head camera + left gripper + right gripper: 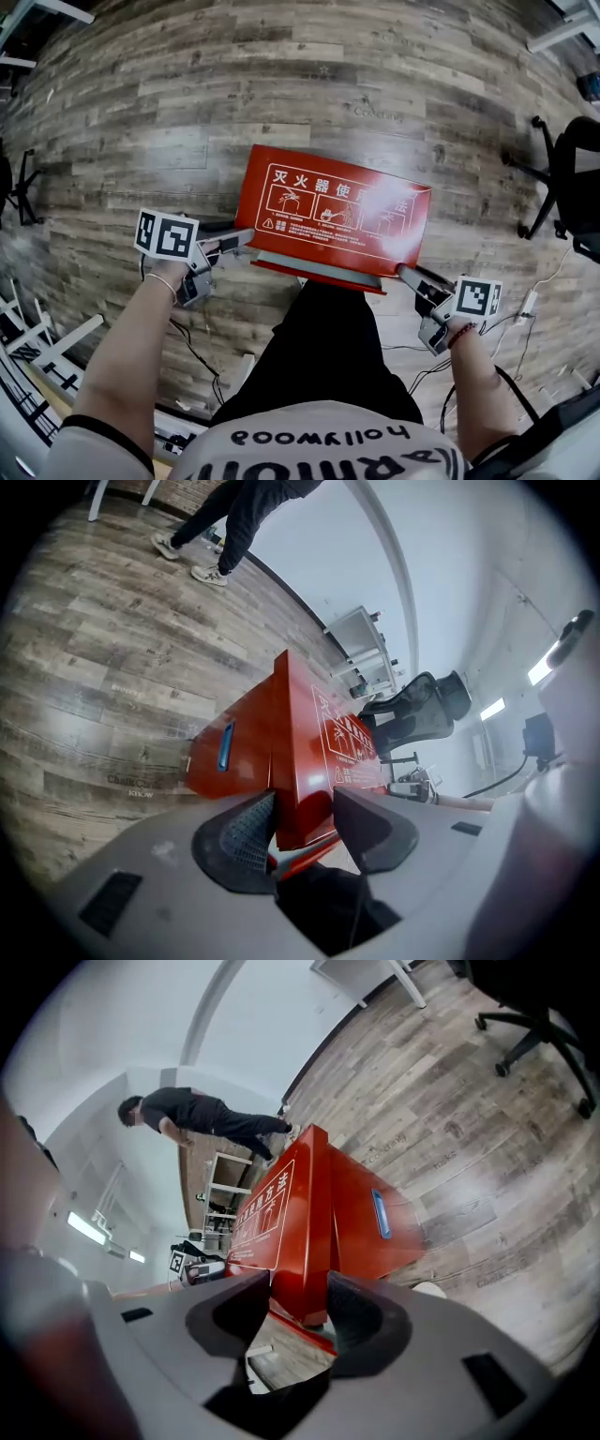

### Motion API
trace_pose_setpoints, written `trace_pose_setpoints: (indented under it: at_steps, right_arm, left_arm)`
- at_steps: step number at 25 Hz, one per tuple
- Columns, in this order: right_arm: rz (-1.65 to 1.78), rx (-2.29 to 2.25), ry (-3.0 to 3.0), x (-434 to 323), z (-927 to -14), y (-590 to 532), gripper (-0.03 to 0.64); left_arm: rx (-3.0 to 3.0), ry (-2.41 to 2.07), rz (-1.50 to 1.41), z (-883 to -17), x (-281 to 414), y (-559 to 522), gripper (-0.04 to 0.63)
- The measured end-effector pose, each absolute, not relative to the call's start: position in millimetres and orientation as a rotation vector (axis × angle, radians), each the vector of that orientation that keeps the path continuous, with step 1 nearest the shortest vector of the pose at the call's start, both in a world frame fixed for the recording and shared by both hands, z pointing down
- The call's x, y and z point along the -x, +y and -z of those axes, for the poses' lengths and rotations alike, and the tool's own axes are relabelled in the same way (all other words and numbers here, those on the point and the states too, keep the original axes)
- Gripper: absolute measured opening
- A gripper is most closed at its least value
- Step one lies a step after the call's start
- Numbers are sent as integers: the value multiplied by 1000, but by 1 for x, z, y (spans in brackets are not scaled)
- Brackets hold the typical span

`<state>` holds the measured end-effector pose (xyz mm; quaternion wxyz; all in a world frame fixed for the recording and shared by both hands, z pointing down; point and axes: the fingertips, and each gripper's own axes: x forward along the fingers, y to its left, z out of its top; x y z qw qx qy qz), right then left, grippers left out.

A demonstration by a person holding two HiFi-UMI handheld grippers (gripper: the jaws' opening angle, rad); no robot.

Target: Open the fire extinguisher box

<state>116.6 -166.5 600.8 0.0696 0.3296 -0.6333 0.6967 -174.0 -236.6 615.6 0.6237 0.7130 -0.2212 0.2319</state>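
The red fire extinguisher box stands on the wood floor in front of me, and its lid [333, 216] with white printed instructions is tilted up, showing a grey strip of the inside [319, 268] below its near edge. My left gripper [239, 240] is at the lid's near left corner. In the left gripper view the lid's edge [309, 752] fills the gap between the jaws of that gripper [305, 822]. My right gripper [405, 275] is at the near right corner. There too the lid [281, 1232] sits between both pads of the gripper [298, 1302].
A blue handle [225, 747] is set in the box's side wall. A black office chair [572, 178] stands at the right, cables [525, 314] lie on the floor near my right hand, and white desk legs [42, 11] stand far left. A person [197, 1115] bends over in the background.
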Motion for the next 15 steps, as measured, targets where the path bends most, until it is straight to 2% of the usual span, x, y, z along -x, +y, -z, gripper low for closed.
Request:
trace_pose_setpoints:
  at_steps: [8, 15]
  right_arm:
    - [-2119, -981, -1939, -116, -577, -170, 195]
    - [-1962, -1150, -1790, -140, -598, -160, 195]
  left_arm:
    - [-1613, -553, -439, -594, 171, -237, 186]
    - [-1661, -637, -403, -600, 172, -240, 186]
